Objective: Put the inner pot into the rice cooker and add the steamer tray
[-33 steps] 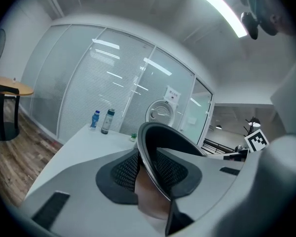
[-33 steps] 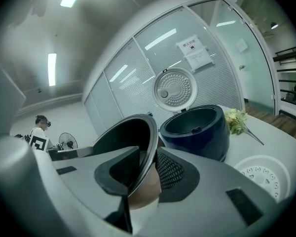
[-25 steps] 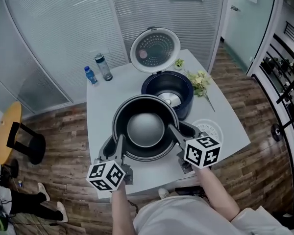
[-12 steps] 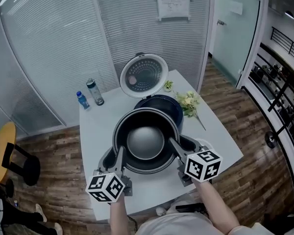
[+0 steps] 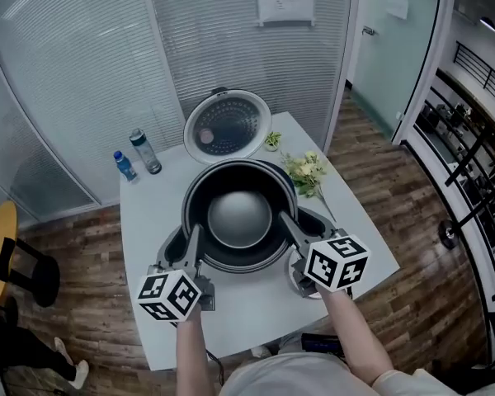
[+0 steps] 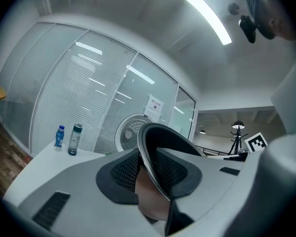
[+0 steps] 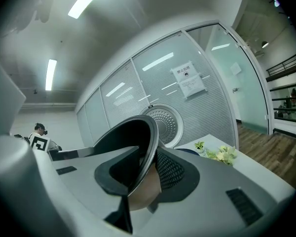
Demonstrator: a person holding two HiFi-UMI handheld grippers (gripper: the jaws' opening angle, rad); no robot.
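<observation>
Looking down, saw a white counter (image 5: 247,308) under everything. Next biggest, the dark rice cooker, mostly hidden, with only its round open lid (image 5: 228,124) showing clearly behind.

Then the inner pot (image 5: 239,219), black and empty with a shiny bottom. Hung in the air right over the cooker, not yet down inside it.

Clamped on the pot from both sides: left tongs (image 5: 191,250) on the left rim, right tongs (image 5: 290,228) on the right rim. Pinched the thin metal edge between the dark pads in both gripper views. Gripped nothing else.

Smaller things lay around: pale flowers (image 5: 305,172) just beside the pot on the right, two bottles (image 5: 146,152) well apart at the back left, and a tiny green plant (image 5: 271,141) near the lid. Could not find the steamer tray for sure.

Could go wrong in a few ways:
- Could slip, with only a thin edge pinched on each side.
- Could tip and bang the cooker if one side went down faster than the other.
- Could catch on the cooker's edge if not lined up, since the pot hid the hole below.
- Could brush the flowers if swung to the right.

Saw a paper sign (image 5: 285,0) on the glass wall, with print too small to read. Same for the bottle labels. Found only black and white squares on the marker cubes (image 5: 337,262), no words.
</observation>
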